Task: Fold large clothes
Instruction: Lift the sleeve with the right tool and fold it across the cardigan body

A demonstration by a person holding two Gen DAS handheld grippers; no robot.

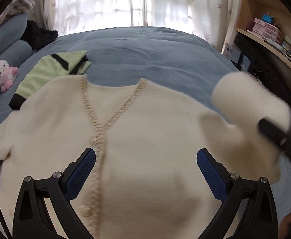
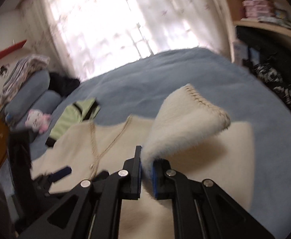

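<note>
**Right sleeve lifted, left gripper idle over cardigan**

Cream cardigan (image 1: 145,139) lies face up on the blue bed (image 1: 155,49), collar toward the far edge by the curtains (image 1: 125,2), hem toward the near edge. Front opening with braided trim runs down the middle. Left sleeve spread flat toward the pillow side.

Right gripper (image 2: 146,174): jaws nearly closed, pinching a fold of the right sleeve (image 2: 185,119). Sleeve is raised off the bed, cuff end hanging free above the cardigan's right side. Picture blurred.

Left gripper (image 1: 145,171): jaws wide apart, nothing between them, hovering above the cardigan's lower front, blue pads either side of the button line. Contact with the fabric: cannot tell.

Also on the bed: a folded green top (image 1: 51,73) touching or just under the cardigan's left shoulder, a pink and white plush toy (image 1: 0,74) near the pillows (image 1: 7,39) at the left edge.

Likely step: carrying the right sleeve across the body.

Risks, as judged:
- Grip is on a thin pinch of fluffy knit; a fast swing could let it slip out and drop the sleeve short.
- Nothing pins the body, so the pull may drag the whole cardigan sideways and wrinkle the front.
- The free cuff could flop over and land doubled.
- A shift toward the left edge could disturb the green top.
</note>
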